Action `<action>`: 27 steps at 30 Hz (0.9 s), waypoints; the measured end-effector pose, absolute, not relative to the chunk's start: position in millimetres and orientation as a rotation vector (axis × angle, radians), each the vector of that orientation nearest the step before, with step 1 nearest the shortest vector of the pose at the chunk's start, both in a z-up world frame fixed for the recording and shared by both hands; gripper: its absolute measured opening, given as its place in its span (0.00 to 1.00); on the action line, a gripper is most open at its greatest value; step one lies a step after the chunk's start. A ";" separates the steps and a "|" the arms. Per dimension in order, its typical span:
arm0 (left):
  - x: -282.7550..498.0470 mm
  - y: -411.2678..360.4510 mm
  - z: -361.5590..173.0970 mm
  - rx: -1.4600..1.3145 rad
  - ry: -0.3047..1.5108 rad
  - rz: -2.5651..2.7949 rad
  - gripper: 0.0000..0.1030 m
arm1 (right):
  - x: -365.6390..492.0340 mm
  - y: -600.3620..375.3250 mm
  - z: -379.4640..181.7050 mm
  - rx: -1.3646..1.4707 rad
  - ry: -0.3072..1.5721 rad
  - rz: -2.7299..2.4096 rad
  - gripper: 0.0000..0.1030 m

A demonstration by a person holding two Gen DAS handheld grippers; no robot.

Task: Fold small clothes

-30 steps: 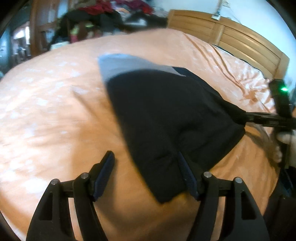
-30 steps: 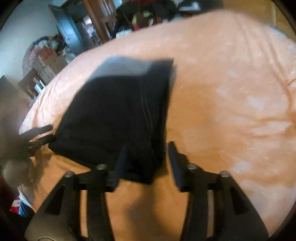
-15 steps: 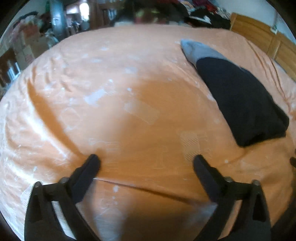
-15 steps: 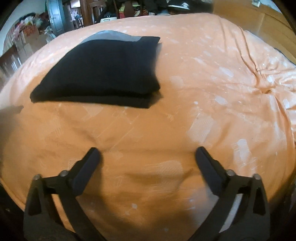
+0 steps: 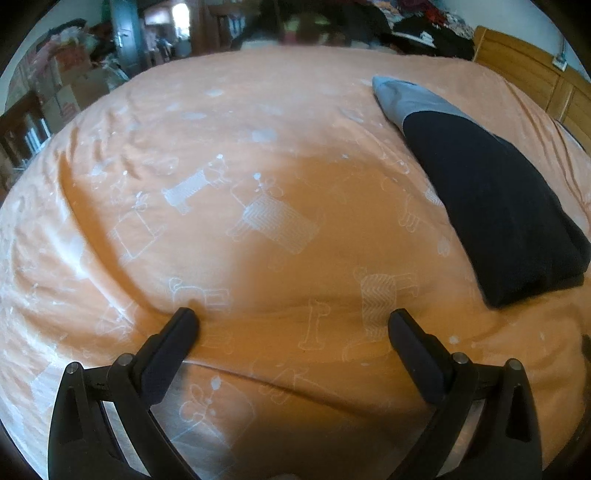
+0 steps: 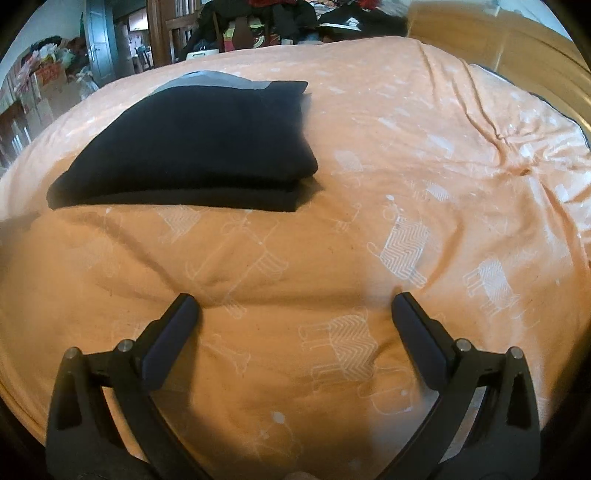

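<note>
A small black garment with a grey band point(image 5: 491, 192) lies folded flat on the orange bedspread point(image 5: 258, 166), at the right of the left wrist view. In the right wrist view the same folded garment point(image 6: 199, 147) lies at the upper left, its grey band on the far side. My left gripper point(image 5: 291, 325) stands open over bare bedspread, well left of the garment. My right gripper point(image 6: 295, 308) is also open, nearer than the garment and apart from it. Neither holds anything.
The orange bedspread point(image 6: 424, 166) with white animal prints fills both views. A wooden headboard point(image 5: 535, 77) runs along the right. Piled clothes point(image 6: 295, 18) and cluttered furniture point(image 5: 55, 85) stand beyond the far edge of the bed.
Both grippers let go of the black garment, opened wide and pulled back from it. The garment now lies folded on the bed.
</note>
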State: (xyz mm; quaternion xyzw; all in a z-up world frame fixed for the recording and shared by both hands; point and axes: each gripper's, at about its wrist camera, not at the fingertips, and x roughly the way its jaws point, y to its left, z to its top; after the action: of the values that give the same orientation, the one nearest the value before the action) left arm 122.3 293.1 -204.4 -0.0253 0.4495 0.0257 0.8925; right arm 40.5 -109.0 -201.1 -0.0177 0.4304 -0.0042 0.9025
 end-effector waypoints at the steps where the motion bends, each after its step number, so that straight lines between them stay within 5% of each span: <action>1: 120.1 292.2 -205.1 -0.048 0.920 0.054 1.00 | 40.2 -108.6 -201.4 -0.037 0.887 -0.010 1.00; 27: 121.9 293.6 -209.7 -0.048 0.903 0.062 1.00 | 43.6 -110.1 -204.2 -0.046 0.875 -0.001 1.00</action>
State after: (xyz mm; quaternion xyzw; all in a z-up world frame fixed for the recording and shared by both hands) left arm 121.9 293.6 -209.7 -0.0230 0.4362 0.0301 0.8991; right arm 43.6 -110.1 -204.2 -0.0221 0.4235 -0.0007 0.9056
